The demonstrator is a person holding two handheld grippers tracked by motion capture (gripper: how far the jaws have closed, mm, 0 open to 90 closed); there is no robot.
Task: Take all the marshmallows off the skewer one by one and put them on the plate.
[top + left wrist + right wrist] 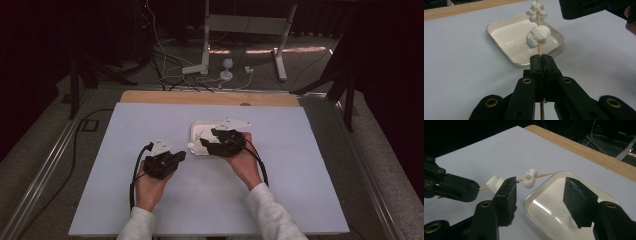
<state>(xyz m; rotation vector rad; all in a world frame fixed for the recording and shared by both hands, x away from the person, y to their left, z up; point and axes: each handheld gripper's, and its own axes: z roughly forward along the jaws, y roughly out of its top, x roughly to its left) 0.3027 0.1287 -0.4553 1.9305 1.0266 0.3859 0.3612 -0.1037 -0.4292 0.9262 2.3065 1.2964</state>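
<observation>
A thin wooden skewer (539,48) carries two white marshmallows, one nearer the jaws (538,36) and one near the tip (536,11). My left gripper (541,58) is shut on the skewer's lower part and holds it over the near rim of a shallow white metal tray (509,35). In the right gripper view the skewer (544,174) runs level from the left gripper (456,187) toward the tray (549,207), with both marshmallows (495,183) (529,178) on it. My right gripper (540,192) stands open above the tray, nothing between its pads, just beside the skewer. From above, both grippers (182,156) (205,142) meet at the tray's near left corner (197,129).
A pale sheet (280,175) covers the table, and a wooden edge (210,97) shows along the far side. Beyond it on the floor are cables (170,75) and white stand legs (280,65). Metal rails (45,170) run along both sides of the table.
</observation>
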